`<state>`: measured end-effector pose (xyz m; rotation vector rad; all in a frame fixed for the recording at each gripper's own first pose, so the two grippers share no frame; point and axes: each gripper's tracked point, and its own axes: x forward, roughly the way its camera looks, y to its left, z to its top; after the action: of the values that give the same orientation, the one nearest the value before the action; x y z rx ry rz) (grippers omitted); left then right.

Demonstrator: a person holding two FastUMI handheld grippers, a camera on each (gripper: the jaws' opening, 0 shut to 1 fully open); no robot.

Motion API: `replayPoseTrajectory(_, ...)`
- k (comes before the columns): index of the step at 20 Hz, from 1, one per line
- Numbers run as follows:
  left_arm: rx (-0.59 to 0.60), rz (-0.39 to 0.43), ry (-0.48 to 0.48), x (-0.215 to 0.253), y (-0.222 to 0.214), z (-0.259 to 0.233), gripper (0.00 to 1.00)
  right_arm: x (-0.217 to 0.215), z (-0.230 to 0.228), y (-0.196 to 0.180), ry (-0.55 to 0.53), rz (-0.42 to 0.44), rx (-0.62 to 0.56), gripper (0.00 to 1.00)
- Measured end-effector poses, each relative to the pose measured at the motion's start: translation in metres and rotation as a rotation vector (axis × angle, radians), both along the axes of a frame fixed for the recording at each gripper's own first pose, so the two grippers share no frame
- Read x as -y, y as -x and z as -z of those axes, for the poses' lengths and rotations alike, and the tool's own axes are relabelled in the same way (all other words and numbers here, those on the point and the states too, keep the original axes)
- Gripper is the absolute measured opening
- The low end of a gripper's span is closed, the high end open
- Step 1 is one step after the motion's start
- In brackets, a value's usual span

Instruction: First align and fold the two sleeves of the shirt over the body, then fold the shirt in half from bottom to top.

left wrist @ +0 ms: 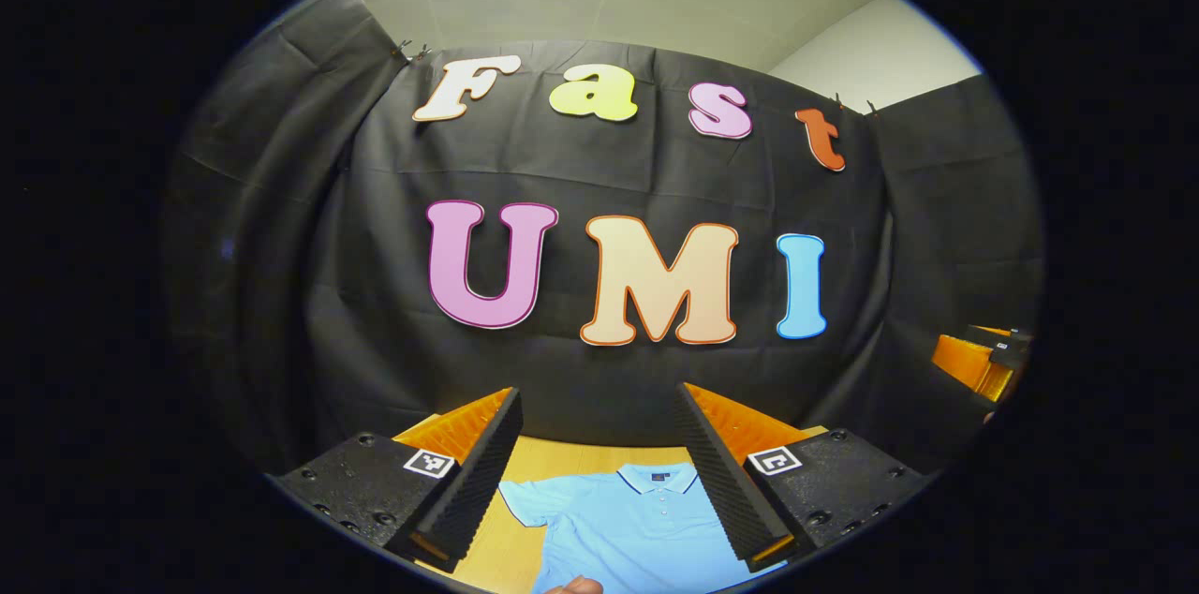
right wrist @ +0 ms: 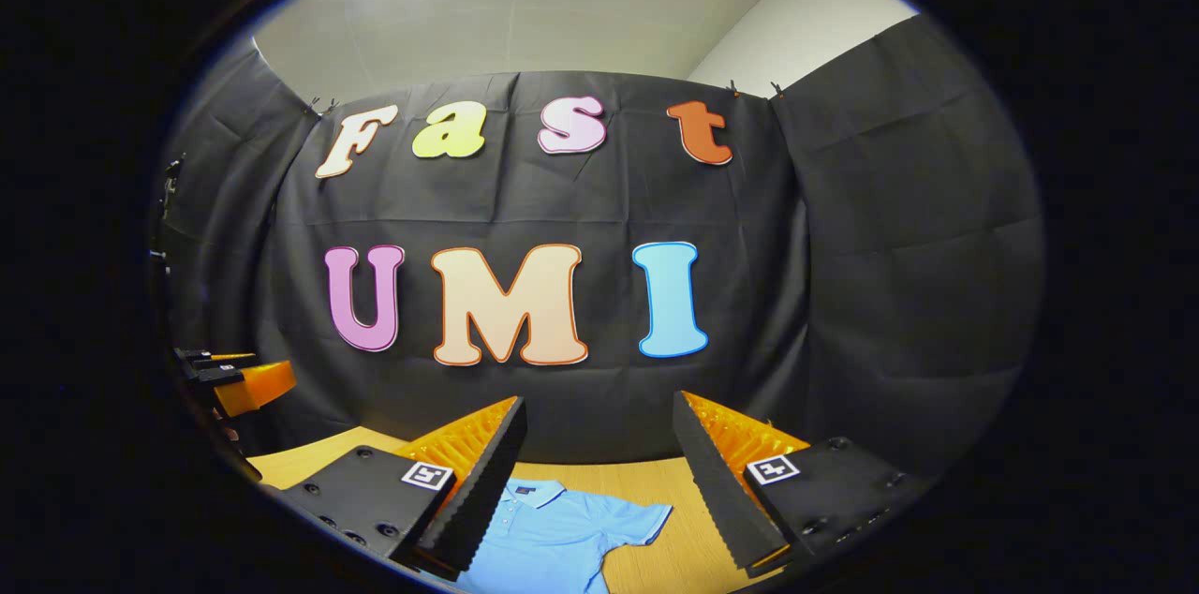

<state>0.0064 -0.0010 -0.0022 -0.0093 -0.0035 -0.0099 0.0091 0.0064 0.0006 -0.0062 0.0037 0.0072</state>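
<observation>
Left gripper (left wrist: 599, 482): my jaws wide apart, holding nothing, raised above the table (left wrist: 487, 547). Right gripper (right wrist: 599, 486): my jaws equally spread, empty.

Polo shirt (left wrist: 637, 528), light blue: lies flat below and between my jaws, collar toward the far wall, both sleeves spread out, nothing folded yet.

Advice for the first step: lower each gripper to its own sleeve's (right wrist: 637, 519) outer edge, pinch one layer only, and carry it inward level with the other.

Fingertip (left wrist: 573, 586): low at the shirt's near edge.

Obstructions: none I can judge; the black cloth wall stands well behind.
</observation>
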Motion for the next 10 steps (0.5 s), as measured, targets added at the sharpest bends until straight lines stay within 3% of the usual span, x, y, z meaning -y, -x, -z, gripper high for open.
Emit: replayPoseTrajectory(10,-0.022,-0.008,0.0,-0.011,-0.004,0.011,0.97,-0.005,0.027,-0.026,0.013,0.01,-0.035,0.98)
